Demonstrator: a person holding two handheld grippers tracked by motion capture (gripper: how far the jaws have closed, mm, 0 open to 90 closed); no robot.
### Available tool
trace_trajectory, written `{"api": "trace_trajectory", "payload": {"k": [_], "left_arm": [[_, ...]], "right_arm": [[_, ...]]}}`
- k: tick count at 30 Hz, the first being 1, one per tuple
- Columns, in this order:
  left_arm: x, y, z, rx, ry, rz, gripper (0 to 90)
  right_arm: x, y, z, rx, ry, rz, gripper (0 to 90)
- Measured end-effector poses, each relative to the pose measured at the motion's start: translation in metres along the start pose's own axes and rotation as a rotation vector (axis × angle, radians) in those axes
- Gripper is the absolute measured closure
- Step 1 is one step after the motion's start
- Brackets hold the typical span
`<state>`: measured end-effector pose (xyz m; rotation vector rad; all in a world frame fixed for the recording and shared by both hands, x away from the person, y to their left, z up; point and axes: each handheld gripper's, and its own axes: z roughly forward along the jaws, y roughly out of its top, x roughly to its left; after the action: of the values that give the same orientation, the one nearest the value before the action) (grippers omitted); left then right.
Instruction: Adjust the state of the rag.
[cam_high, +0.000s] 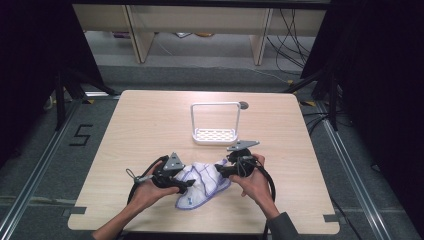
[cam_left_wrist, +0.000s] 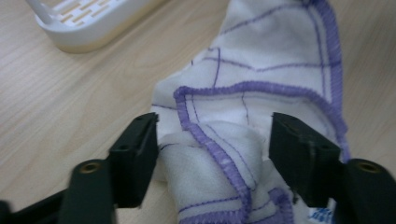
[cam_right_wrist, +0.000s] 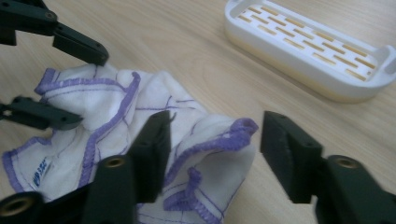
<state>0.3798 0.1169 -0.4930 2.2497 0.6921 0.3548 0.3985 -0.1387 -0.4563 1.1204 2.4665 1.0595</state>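
Observation:
A white cloth (cam_high: 202, 186) with purple stitched edges and thin purple lines lies crumpled on the wooden table near its front edge. My left gripper (cam_high: 187, 185) is at the cloth's left side. In the left gripper view a bunched fold of the cloth (cam_left_wrist: 210, 158) sits between the jaws of the left gripper (cam_left_wrist: 212, 140), with a small gap at the right pad. My right gripper (cam_high: 220, 170) is at the cloth's right side. Its own view has the right gripper (cam_right_wrist: 215, 140) open over a raised purple hem of the cloth (cam_right_wrist: 116, 107). The left gripper (cam_right_wrist: 91, 88) straddles the cloth's far side there.
A white slotted rack (cam_high: 215, 135) with a tall loop handle stands behind the cloth at the table's middle; its tray is near in both gripper views (cam_left_wrist: 84, 23) (cam_right_wrist: 303, 51). Bare wood (cam_high: 145, 125) surrounds it. A small grey disc (cam_high: 243, 105) lies beyond the rack.

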Motion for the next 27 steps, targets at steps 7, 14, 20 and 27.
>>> {"api": "trace_trajectory", "payload": {"k": [7,14,20,27], "left_arm": [[0.004,-0.003,-0.009,-0.046,0.008,0.057,77.3],[0.012,-0.007,-0.051,-0.168,-0.029,-0.026,79.7],[0.026,-0.016,-0.067,-0.213,-0.083,-0.129,79.6],[0.050,-0.037,-0.046,-0.192,-0.031,-0.241,79.6]], "right_arm": [[0.001,-0.001,-0.006,-0.015,-0.009,-0.102,87.6],[-0.003,0.002,-0.041,-0.077,-0.003,-0.122,88.6],[-0.013,0.005,-0.074,-0.141,-0.025,-0.082,88.5],[-0.007,0.043,-0.031,-0.130,-0.016,-0.080,88.6]]}}
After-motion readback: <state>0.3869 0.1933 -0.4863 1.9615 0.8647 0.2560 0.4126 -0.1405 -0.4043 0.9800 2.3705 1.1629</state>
